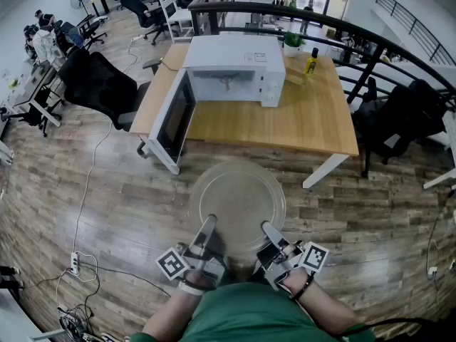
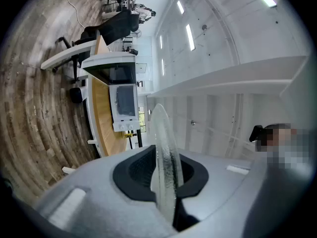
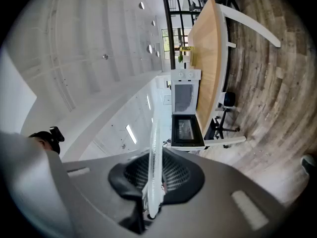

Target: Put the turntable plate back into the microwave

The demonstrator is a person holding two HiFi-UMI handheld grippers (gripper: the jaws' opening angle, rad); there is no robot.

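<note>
I hold the clear glass turntable plate [image 1: 237,194] flat over the wooden floor, a short way in front of the table. My left gripper [image 1: 209,223] is shut on its near left rim, and my right gripper [image 1: 269,228] is shut on its near right rim. In the left gripper view the plate [image 2: 162,148] shows edge-on between the dark pads [image 2: 138,175]. The right gripper view shows the plate [image 3: 154,167] the same way. The white microwave [image 1: 235,66] stands on the wooden table [image 1: 313,123] with its door [image 1: 173,120] swung open to the left and its cavity facing me.
A yellow bottle [image 1: 311,61] and a potted plant [image 1: 293,43] stand right of the microwave. Black office chairs [image 1: 100,84] sit left of the table, another at its right [image 1: 402,116]. A power strip [image 1: 74,262] and cables lie on the floor at the left. A black railing [image 1: 356,30] runs behind.
</note>
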